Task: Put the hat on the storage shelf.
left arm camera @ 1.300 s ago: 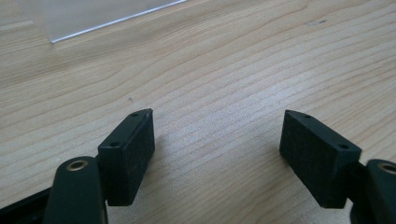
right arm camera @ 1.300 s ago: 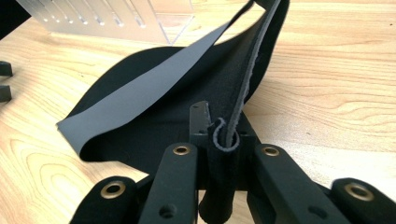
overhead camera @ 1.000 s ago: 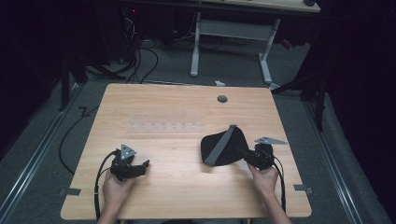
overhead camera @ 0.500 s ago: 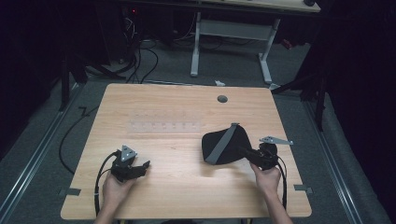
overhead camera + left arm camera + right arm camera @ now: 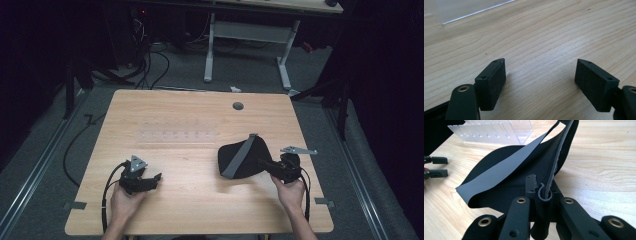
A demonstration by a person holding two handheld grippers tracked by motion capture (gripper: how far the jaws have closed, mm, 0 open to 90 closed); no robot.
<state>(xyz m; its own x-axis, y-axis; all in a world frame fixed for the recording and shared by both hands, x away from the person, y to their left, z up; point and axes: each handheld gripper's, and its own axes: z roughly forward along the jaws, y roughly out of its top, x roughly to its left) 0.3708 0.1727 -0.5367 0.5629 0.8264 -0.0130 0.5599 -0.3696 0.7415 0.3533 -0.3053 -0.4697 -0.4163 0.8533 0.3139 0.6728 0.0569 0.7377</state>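
Right gripper clamped on black mat (folded), left gripper apart, just opening, nothing between.

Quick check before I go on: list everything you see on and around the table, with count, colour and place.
Mat: one, black with grey underside, folded, right half of table, pinched at its edge.
Slotted rack: one, clear plastic, table middle.
Table: one, light wood, with a round cable hole near the far edge.
Desk frame: one, white, on the floor beyond.
Left gripper: black, jaws open, near-left.
Right gripper: black, shut on the mat.
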